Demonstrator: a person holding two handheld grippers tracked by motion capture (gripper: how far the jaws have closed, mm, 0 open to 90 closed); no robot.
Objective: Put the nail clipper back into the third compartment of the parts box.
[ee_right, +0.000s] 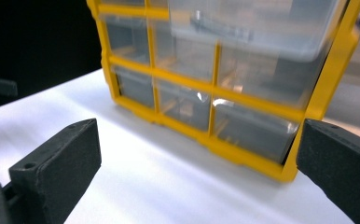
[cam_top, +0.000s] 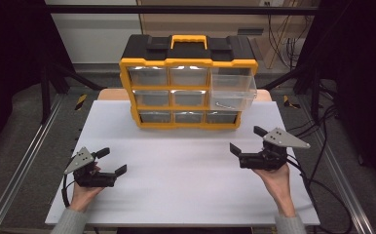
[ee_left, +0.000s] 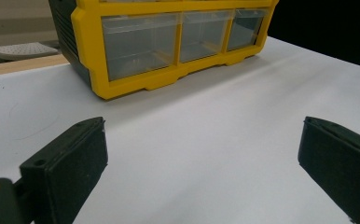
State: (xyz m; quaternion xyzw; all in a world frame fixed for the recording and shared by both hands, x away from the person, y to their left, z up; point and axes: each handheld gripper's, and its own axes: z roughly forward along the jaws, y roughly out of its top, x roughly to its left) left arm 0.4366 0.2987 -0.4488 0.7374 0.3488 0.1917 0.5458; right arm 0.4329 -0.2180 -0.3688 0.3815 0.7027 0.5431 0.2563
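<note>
In front of the drawer cabinet (cam_top: 188, 80), both grippers (cam_top: 109, 161) (cam_top: 248, 139) hold their jaws wide apart, empty.

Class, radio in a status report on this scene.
Both claws open, empty: left claw, right claw. Organizer upright, top-right drawer pulled out. Path clear.

The high view looks down from above; both gripper views sit low and close, sharing the yellow drawer organizer (cam_top: 188, 83) at frame top.
</note>
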